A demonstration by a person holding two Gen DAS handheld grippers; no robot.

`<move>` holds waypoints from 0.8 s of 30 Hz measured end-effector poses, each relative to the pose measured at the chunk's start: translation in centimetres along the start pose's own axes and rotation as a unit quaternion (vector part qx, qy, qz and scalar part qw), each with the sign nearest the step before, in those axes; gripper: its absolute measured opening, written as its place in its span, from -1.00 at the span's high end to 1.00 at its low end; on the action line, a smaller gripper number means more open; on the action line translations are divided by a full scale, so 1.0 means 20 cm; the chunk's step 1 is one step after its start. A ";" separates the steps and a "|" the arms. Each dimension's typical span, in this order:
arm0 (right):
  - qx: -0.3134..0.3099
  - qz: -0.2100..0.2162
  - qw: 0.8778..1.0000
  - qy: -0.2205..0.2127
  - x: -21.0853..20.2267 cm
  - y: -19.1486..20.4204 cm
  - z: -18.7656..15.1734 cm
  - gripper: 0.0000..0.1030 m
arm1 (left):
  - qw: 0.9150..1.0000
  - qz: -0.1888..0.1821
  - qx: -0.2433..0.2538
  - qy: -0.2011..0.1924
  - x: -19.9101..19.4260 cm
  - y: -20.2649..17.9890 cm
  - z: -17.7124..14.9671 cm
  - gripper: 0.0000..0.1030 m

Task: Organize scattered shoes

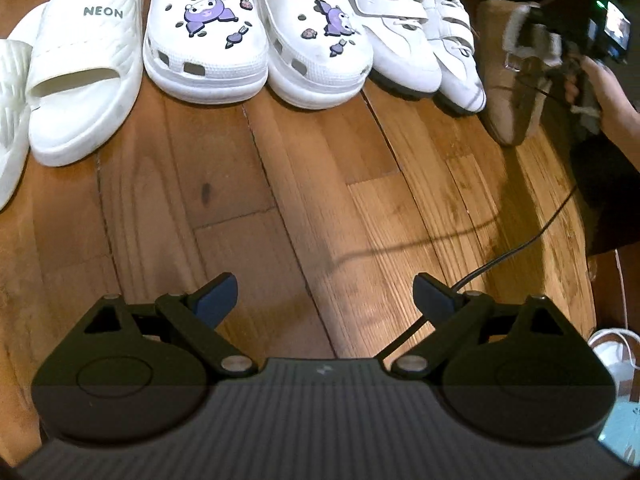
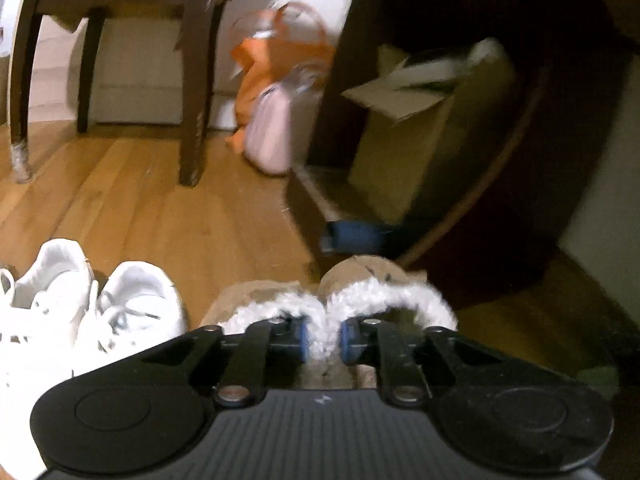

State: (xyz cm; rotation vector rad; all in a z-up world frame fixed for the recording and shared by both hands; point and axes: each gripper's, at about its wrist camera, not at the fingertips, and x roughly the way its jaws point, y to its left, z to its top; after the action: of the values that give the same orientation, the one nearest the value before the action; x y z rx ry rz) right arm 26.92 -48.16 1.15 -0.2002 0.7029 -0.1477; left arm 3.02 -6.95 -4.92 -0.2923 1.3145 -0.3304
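**Putting the fuzzy slippers at the end of the shoe row**

Closest to the camera, the right gripper (image 2: 323, 342) is pinching the fluffy white trim where the two tan slippers (image 2: 352, 280) meet. Its fingers (image 2: 302, 340) are nearly together, with only the fur between them, so it is holding both slippers at once. The slippers are sitting just beside the white sneakers (image 2: 132, 312), on their right, at the end of the row.

The left gripper (image 1: 323, 300) is hanging over the bare wood floor (image 1: 248, 208), in front of the sneakers. Its fingers (image 1: 218, 300) are spread wide and are holding nothing.

Farther away, the shoes are standing in a line. To the left of the sneakers the white clogs (image 1: 208, 36) with purple charms are waiting, and left of those the white slides (image 1: 86, 64).

The slippers are looking soft and light, so they are probably bending easily. The fur is fluffy and could be slipping out of the pinch. Grabbing the firm edge under the fur is likely safer. Whether the slippers are touching the floor yet is hard to tell, because the picture is blurry.
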 end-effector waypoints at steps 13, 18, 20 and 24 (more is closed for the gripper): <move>0.085 0.041 0.993 0.072 -0.38 0.57 -0.22 -0.41 | 0.996 0.075 -0.027 -0.027 -0.04 0.18 0.08 -0.88; 0.042 0.065 0.988 0.131 -0.67 0.81 -0.40 -0.44 | 0.992 0.114 -0.027 -0.038 -0.11 0.20 0.06 -1.00; 0.009 0.074 0.989 0.125 -0.80 0.90 -0.45 -0.54 | 0.992 0.119 -0.019 -0.044 -0.15 0.19 0.04 -1.00; -0.041 0.077 0.989 0.116 -1.05 1.05 -0.51 -0.79 | 0.993 0.104 -0.018 -0.053 -0.25 0.20 0.00 -1.00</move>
State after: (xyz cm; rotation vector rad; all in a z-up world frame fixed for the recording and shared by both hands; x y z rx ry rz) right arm 5.84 -24.89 1.94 -0.2078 0.9530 0.0062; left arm 2.27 -1.27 -2.12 -0.1988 1.2342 -0.1136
